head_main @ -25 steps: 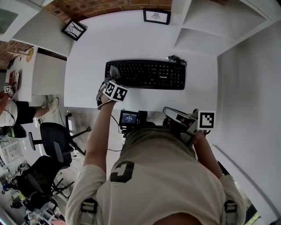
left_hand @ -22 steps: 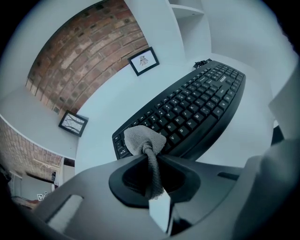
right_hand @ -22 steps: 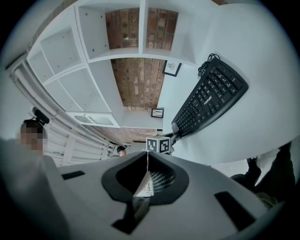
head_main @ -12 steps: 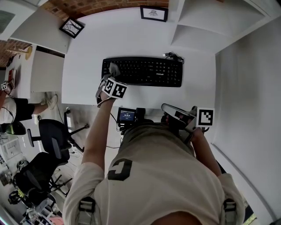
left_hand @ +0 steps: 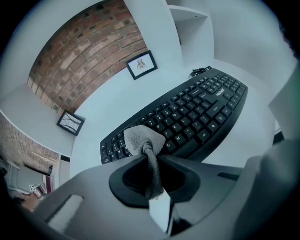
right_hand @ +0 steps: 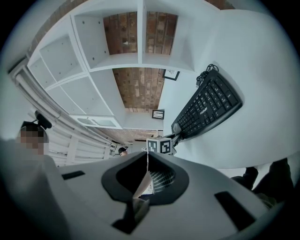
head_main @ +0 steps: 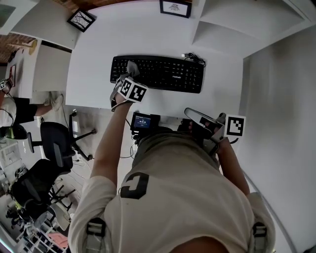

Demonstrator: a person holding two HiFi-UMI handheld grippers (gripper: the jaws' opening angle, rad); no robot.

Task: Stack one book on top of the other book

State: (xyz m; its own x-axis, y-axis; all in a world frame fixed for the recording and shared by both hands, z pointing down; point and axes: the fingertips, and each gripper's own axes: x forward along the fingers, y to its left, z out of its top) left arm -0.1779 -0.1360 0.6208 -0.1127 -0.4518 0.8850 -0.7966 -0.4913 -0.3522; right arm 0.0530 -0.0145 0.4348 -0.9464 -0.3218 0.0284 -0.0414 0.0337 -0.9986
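No book shows in any view (so nothing to stack yet). The step in hand, as I judge it, is finding them. The tabletop (head_main: 98, 54) carries only the keyboard (head_main: 157, 74). I'd look past its edges and at the wall shelves (right_hand: 89, 47) before moving.

My left gripper (left_hand: 147, 152) hangs over the keyboard's left end. Its fingers are clamped on a grey cloth (left_hand: 140, 138) that bunches out past the tips. A book needs those fingers wide, so the cloth should go down on bare tabletop first, not on the keys.

My right gripper (right_hand: 146, 161) sits low by my waist, off the tabletop's near edge, fingers pressed together with nothing between them. I'd spread them before reaching, then take a book flat by its edge so it lands square on the other.

Counts, big to small:
- tabletop: one
- shelves: one unit
- keyboard: one
- grippers: two
- framed pictures: two (one (head_main: 80, 20) far left, one (head_main: 175, 7) far middle)
- cloth: one
- book: none seen
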